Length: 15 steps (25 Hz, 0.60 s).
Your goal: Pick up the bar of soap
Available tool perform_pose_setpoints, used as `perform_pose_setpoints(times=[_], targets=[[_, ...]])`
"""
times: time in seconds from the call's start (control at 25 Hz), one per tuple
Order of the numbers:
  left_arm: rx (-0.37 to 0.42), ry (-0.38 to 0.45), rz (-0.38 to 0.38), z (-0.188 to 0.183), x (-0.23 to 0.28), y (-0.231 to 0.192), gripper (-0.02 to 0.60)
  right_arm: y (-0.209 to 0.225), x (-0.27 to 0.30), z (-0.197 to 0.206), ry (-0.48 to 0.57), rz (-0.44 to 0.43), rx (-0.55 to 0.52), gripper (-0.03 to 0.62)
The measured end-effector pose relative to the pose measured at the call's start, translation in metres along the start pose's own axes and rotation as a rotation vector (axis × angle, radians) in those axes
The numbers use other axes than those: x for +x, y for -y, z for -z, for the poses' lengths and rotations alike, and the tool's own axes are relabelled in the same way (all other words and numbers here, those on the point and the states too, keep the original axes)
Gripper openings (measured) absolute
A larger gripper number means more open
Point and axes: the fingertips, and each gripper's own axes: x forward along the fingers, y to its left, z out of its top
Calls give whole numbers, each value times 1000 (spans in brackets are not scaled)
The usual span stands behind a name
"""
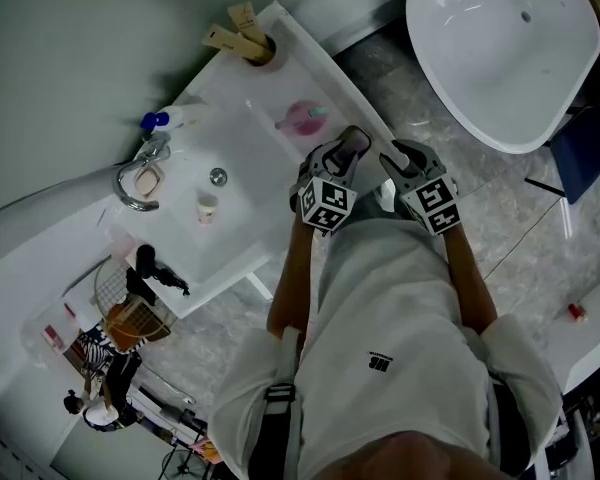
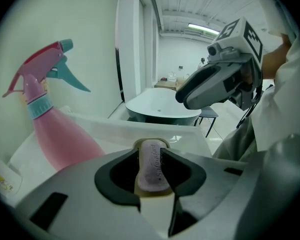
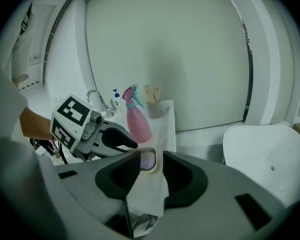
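The fingers of the left gripper (image 2: 151,154) clamp the purple bar of soap (image 2: 150,170); those of the right gripper (image 3: 150,159) pinch a white sheet (image 3: 150,190).

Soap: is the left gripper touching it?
Touching. The left gripper view shows the left gripper's jaws closed against both sides of the soap, with no gap.

Mauve bar of soap (image 2: 151,166) dead centre, pink spray bottle (image 2: 57,136) with teal trigger at left, black-and-white square-patterned marker cube (image 2: 242,31) upper right, cream-white wrapper (image 3: 149,193) between dark grey jaws.
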Motion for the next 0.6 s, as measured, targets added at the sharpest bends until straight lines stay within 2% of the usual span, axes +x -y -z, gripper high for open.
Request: perform_pose_setpoints(times=[0.6], targets=[[0, -38, 50, 4, 10, 2, 150, 3, -1, 5, -4, 10, 15, 155]])
